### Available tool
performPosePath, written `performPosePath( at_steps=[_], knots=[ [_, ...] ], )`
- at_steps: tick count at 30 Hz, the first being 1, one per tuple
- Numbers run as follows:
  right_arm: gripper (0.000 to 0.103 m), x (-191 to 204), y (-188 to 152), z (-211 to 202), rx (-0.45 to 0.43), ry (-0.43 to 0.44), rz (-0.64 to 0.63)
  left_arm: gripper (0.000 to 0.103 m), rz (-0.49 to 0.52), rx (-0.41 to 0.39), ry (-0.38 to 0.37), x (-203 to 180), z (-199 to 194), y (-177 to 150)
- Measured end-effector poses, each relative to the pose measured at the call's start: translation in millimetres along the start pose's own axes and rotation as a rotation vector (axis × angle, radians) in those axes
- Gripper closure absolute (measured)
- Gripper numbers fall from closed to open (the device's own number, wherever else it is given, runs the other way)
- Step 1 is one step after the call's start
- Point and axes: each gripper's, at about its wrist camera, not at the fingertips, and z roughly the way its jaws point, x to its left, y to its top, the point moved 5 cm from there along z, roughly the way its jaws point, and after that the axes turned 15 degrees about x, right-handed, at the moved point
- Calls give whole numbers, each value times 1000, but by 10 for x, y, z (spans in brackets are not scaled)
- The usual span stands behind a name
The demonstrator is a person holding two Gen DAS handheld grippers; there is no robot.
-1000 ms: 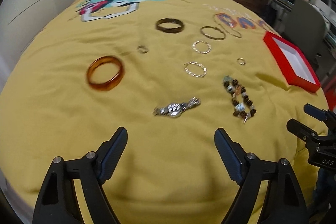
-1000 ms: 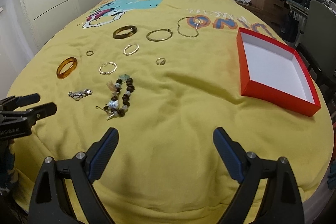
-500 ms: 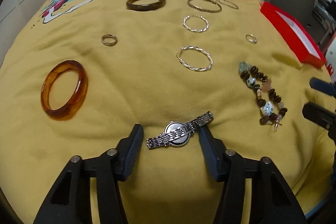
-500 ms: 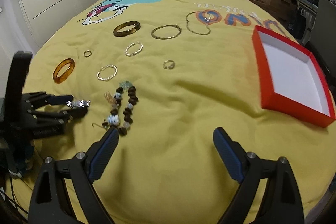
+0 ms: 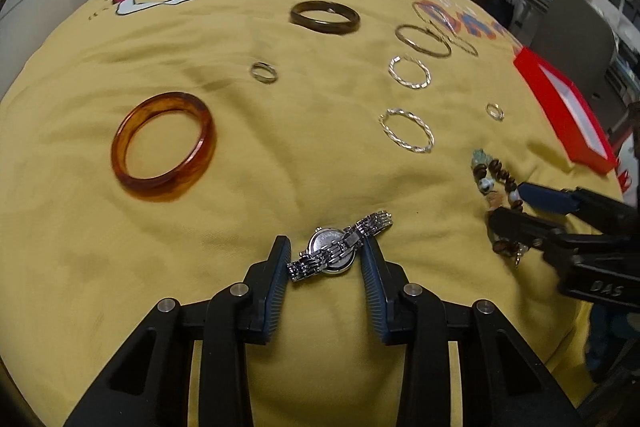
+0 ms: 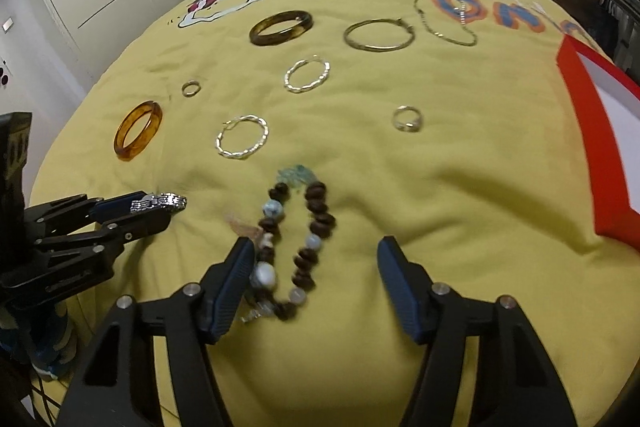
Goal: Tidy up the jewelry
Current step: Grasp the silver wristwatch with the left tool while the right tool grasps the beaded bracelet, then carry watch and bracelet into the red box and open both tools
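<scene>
Both tools lowered, left tool (image 5: 324, 255) closing around watch (image 5: 338, 249), amber bangle (image 5: 162, 151) nearby

My left tool (image 5: 324, 263): black frame, dark blue ribbed pads. My right tool (image 6: 316, 279): same colours. Bedspread (image 5: 280, 155): mustard yellow, teal, orange and red cartoon print at top of frame. Watch (image 5: 338, 251): silver, linked band. Bangle (image 5: 162, 147) at left: translucent amber, mottled. Bangle (image 5: 325, 17) at upper centre: dark brown. Beaded bracelet (image 6: 296, 247): brown beads, some pale blue-white. Box (image 5: 568, 111) at right: red walls, white inside. Twisted hoops (image 5: 407, 130): silver.
</scene>
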Motion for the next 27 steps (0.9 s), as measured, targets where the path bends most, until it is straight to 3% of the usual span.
performPosePath(
  at_steps=[3,5,7,9,20,27],
  knots=[
    [48,66,32,43,9,-4,-18,67,-19,-11,-12,16,-47,6],
    [61,114,35,65,14,-6,-34,67,-27,-18,-11,16,-93,-7],
    [81,142,32,89,24,-14,-55,67,-32,-24,-6,8,-145,-25],
    [90,140,18,86,31,-7,-57,67,-34,-30,0,-18,-197,-40],
    [94,1,-267,-446,-39,43,-61,67,-27,-56,-9,-362,-496,-118],
    [94,-636,-411,-1100,-158,7,27,67,43,-60,-81,-1008,-614,56]
  ],
)
